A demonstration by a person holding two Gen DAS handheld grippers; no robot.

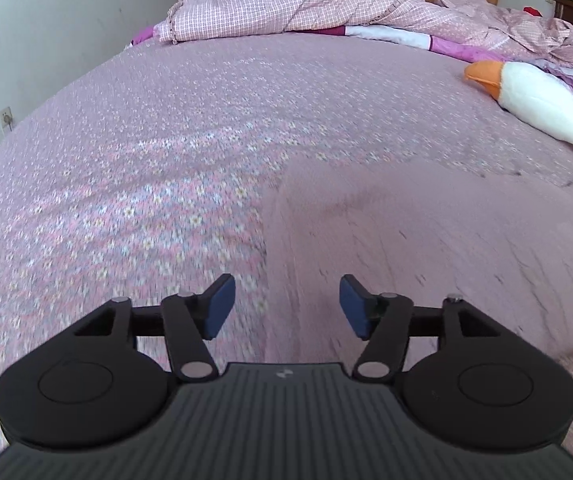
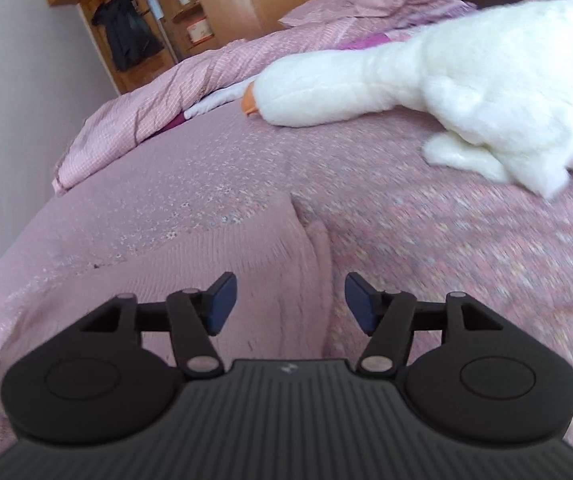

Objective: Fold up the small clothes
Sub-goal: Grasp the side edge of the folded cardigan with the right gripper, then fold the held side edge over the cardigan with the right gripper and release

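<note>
Left wrist view: the pink knit garment (image 1: 426,240) lies spread flat on the bed (image 1: 166,128), filling the lower right of the picture from about 3 to 5 o'clock, its left edge running down toward the middle of the bottom. It looks like a light, soft ribbed knit, limp and not slippery or fragile; I judge it will sag and drape when lifted, so an edge or corner is the place to pinch, not the flat middle. The left gripper (image 1: 286,306) stands at 6 o'clock with its jaws moderately wide and nothing between them. The blue pads (image 1: 220,306) hang clear above the garment's left edge, not pressing on it. A white plush goose (image 1: 546,100) lies at 2 o'clock, well apart from the garment, and a bunched pink quilt (image 1: 286,12) sits at 12 o'clock at the head of the bed.

Right wrist view: the same garment (image 2: 206,264) fills the lower left, from about 7 to 9 o'clock, with its right edge rolled into a soft ridge that runs up from the middle of the bottom. That ridge is thick enough to nip, I judge, and gives a good hold for the next fold. The right gripper (image 2: 290,302) at 6 o'clock is likewise moderately wide and empty, its pads straddling the ridge without touching it as far as can be told. The plush goose (image 2: 466,80) stretches across 1 to 3 o'clock, near but clear of the garment.
</note>
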